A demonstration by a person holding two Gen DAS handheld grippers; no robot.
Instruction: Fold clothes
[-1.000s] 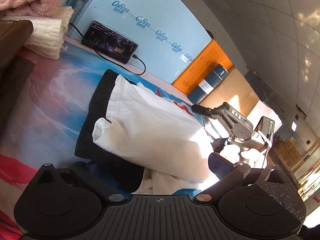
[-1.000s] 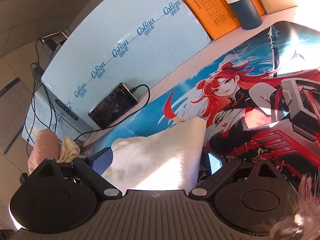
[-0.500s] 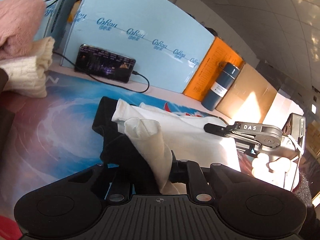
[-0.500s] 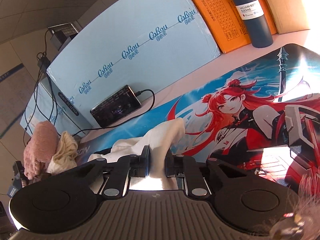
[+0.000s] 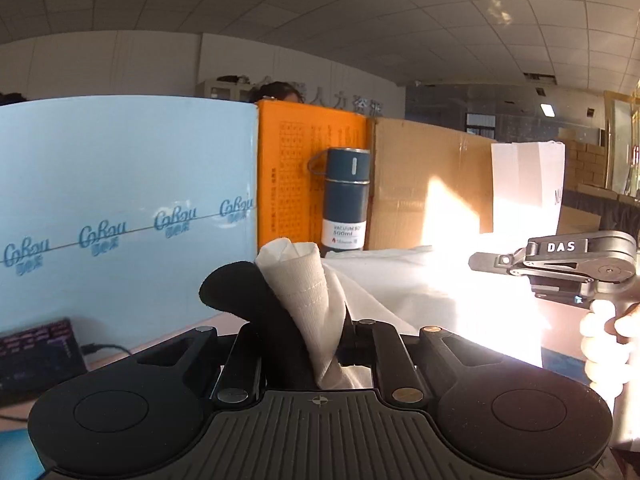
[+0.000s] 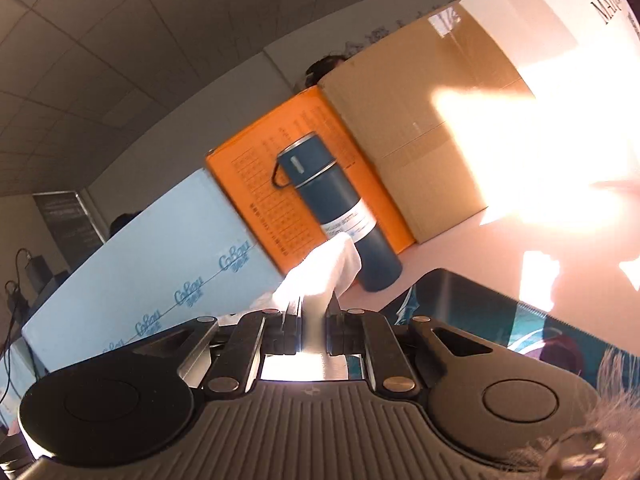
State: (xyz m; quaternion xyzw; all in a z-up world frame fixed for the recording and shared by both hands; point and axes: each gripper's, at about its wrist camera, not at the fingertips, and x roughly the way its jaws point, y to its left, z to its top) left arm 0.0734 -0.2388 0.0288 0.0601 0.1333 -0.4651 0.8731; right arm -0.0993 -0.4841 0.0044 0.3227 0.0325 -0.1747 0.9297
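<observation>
Left wrist view, jaws: the left gripper (image 5: 316, 344) is closed tight on a bunch of white and black cloth, which pokes up between its fingers.
Right jaws: the right gripper (image 6: 312, 328) is pinched shut on a white corner of the same garment (image 5: 400, 292); a tuft stands up above the fingers.
Garment: lifted and stretched between the two grippers, the white sheet sagging across towards the right one, which shows at the right edge of the left view. How much of it is off the mat (image 6: 480, 308) I cannot tell.
Risk, slip: each hold looks like a thin bunched edge; if the grippers pull apart too hard, I'd expect a corner to slide out and the fold to collapse.
Risk, layers: the left bite takes black and white together; uneven tension could shear the layers and leave a crooked fold.
Risk, flask: the flask (image 5: 345, 200) stands just behind the cloth; a swing forward could tip it.
Risk, glare: strong sun washes out the right side, so the edges there are hard to judge.
</observation>
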